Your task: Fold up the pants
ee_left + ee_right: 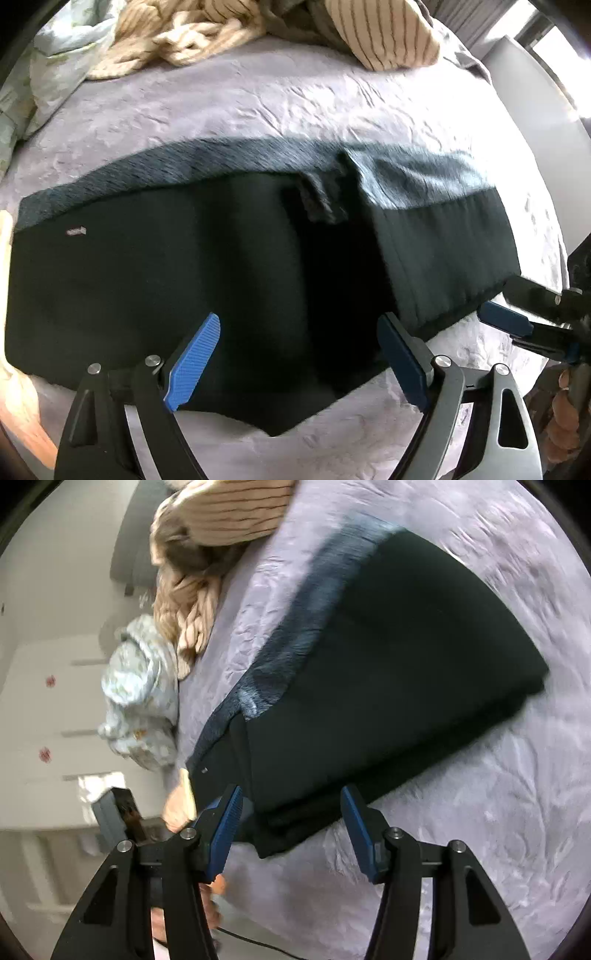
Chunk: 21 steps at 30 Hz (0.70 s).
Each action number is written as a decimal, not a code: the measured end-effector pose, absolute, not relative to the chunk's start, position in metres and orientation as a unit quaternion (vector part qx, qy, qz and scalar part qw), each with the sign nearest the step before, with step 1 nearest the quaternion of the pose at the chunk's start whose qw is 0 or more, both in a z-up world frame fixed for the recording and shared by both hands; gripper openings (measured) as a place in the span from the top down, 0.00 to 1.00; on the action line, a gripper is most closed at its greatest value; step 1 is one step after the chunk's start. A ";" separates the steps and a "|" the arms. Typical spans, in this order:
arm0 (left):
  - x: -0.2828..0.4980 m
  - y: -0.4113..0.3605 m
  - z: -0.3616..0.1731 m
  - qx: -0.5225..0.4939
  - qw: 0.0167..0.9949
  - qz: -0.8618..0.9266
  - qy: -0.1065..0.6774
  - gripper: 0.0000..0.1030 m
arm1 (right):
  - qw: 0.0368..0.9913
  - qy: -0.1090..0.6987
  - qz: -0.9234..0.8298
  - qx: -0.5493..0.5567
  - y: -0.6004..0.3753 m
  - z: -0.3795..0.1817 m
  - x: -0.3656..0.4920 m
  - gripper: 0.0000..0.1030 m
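Observation:
Black pants point(184, 266) lie folded on a lilac bedspread point(258, 99), with a grey fleecy inner side point(332, 158) showing along the far edge. My left gripper point(299, 350) is open, its blue pads just above the near edge of the pants, holding nothing. My right gripper point(291, 819) is open and empty at a near corner of the pants point(388, 672). The right gripper's blue fingertip point(506, 321) also shows at the right of the left wrist view.
A cream knitted blanket point(177, 40), a striped cushion point(388, 33) and a pale floral duvet point(62, 62) lie at the far side of the bed. White cabinets point(44, 709) stand beyond the bed. The bed's edge is near me.

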<state>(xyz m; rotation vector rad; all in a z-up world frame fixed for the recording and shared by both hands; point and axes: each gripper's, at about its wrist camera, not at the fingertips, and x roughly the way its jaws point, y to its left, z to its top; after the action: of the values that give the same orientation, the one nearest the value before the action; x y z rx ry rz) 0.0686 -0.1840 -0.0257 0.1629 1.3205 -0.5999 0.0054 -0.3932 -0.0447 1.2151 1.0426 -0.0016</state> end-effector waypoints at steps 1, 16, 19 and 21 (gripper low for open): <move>0.067 -0.187 -0.029 0.077 0.744 -0.271 0.606 0.14 | 0.691 0.463 -0.003 0.555 -0.395 -0.048 0.003 0.42; 0.063 -0.173 -0.012 0.110 0.778 -0.230 0.575 0.14 | 0.681 0.440 0.011 0.586 -0.392 -0.053 0.019 0.96; 0.073 -0.171 -0.022 0.120 0.774 -0.196 0.590 0.14 | 0.676 0.479 -0.027 0.559 -0.381 -0.083 0.022 0.96; 0.075 -0.166 -0.019 0.112 0.778 -0.185 0.590 0.14 | 0.676 0.483 -0.035 0.555 -0.379 -0.091 0.019 0.95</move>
<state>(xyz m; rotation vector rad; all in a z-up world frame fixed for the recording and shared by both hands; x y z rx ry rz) 0.0755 -0.1662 -0.0189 0.2420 1.2748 -0.4005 0.0193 -0.3793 -0.0914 1.2479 1.0860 -0.0793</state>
